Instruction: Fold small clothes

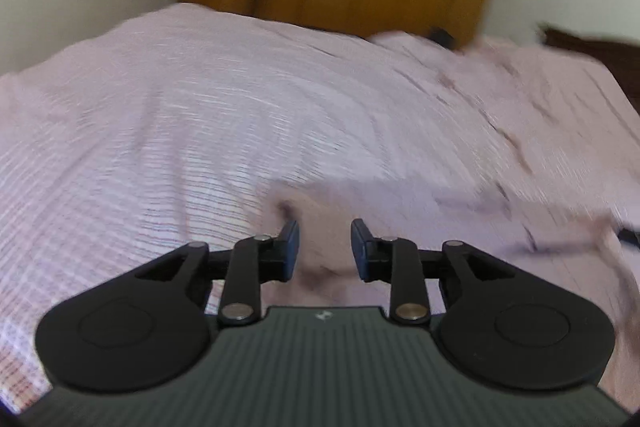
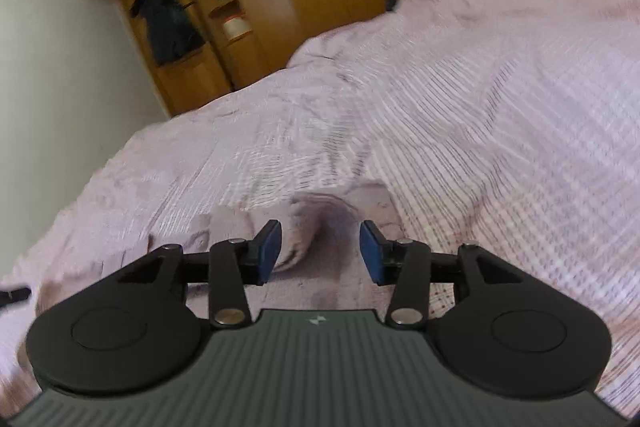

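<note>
Both tongs parted, gripping nothing: left tongs (image 1: pixel 325 247) and right tongs (image 2: pixel 320 251) hover over pink garment (image 2: pixel 304 227), lying at twelve o'clock on the bed (image 1: pixel 160 115).

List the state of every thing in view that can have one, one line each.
left gripper: open, nothing pinched between its pads.
right gripper: open, pads clear of the cloth.
small pink garment: lying bunched on the bed, not held.
bedspread: spread out, wrinkled.
wardrobe: one section open, dark clothing hanging inside.
</note>
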A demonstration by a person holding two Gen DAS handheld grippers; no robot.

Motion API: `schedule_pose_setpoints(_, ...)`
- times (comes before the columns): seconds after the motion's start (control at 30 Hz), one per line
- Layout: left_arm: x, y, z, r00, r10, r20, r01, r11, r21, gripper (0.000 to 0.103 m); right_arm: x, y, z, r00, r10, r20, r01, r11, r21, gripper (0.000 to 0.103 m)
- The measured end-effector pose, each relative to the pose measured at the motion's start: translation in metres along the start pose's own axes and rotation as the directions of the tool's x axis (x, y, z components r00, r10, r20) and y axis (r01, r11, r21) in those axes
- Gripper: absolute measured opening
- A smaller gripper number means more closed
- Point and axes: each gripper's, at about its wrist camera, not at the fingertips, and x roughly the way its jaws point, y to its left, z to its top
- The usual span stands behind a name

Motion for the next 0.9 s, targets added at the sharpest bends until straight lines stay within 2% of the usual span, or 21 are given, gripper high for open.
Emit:
schedule_pose_setpoints(0.07, 0.010, -0.017, -0.006, 0.992, -0.095, -0.083, 0.098, 0.995, 0.029, 0.030, 0.000, 0.015, -0.002, 0.999, 0.027, -0.020, -0.029, 0.997, -0.074, 0.050)
schedule_pose_setpoints(0.1, 0.014, -0.024, -0.010, 0.988, -0.114, -0.106, 0.118, 0.993, 0.030, 0.030, 0.003, 0.022, -0.004, 0.997, 0.071, -0.043, -0.074, 0.994, -0.082, 0.049)
schedule_pose_setpoints(0.17, 0.025, -0.041, -0.017, 0.987, -0.093, -0.129, 0.104, 0.992, 0.078, 0.030, 0.012, 0.035, -0.010, 0.977, 0.179, -0.114, -0.188, 0.979, -0.079, 0.041)
schedule_pose_setpoints(0.2, 0.030, -0.048, -0.021, 0.989, -0.069, -0.128, 0.083, 0.991, 0.109, 0.030, 0.018, 0.045, -0.015, 0.970, 0.198, -0.143, -0.212, 0.973, -0.093, 0.041)
schedule_pose_setpoints(0.33, 0.056, -0.065, -0.021, 0.991, -0.018, -0.131, 0.047, 0.973, 0.227, 0.030, 0.040, 0.081, -0.033, 0.967, 0.166, -0.192, -0.213, 0.943, -0.257, 0.041)
schedule_pose_setpoints(0.4, 0.072, -0.069, -0.010, 0.992, -0.012, -0.129, 0.044, 0.968, 0.247, 0.031, 0.059, 0.091, -0.036, 0.962, 0.136, -0.235, -0.203, 0.935, -0.290, 0.040)
schedule_pose_setpoints(0.5, 0.091, -0.066, 0.005, 0.992, -0.015, -0.126, 0.043, 0.973, 0.226, 0.031, 0.080, 0.097, -0.032, 0.963, 0.127, -0.237, -0.200, 0.930, -0.310, 0.040)
schedule_pose_setpoints(0.57, 0.106, -0.062, 0.014, 0.993, -0.003, -0.118, 0.029, 0.976, 0.216, 0.031, 0.093, 0.097, -0.020, 0.974, 0.097, -0.204, -0.160, 0.934, -0.321, 0.040)
schedule_pose_setpoints(0.63, 0.115, -0.057, 0.024, 0.996, 0.032, -0.084, -0.014, 0.979, 0.205, 0.030, 0.103, 0.091, -0.010, 0.988, 0.052, -0.144, -0.092, 0.955, -0.282, 0.040)
schedule_pose_setpoints(0.77, 0.106, -0.037, 0.037, 0.998, 0.037, -0.052, -0.032, 0.996, 0.085, 0.030, 0.100, 0.067, -0.002, 0.997, 0.006, -0.079, -0.020, 0.983, -0.182, 0.040)
schedule_pose_setpoints(0.9, 0.076, -0.031, 0.036, 0.997, 0.067, -0.048, -0.061, 0.990, 0.131, 0.030, 0.075, 0.047, -0.001, 0.997, -0.012, -0.079, -0.002, 0.986, -0.165, 0.040)
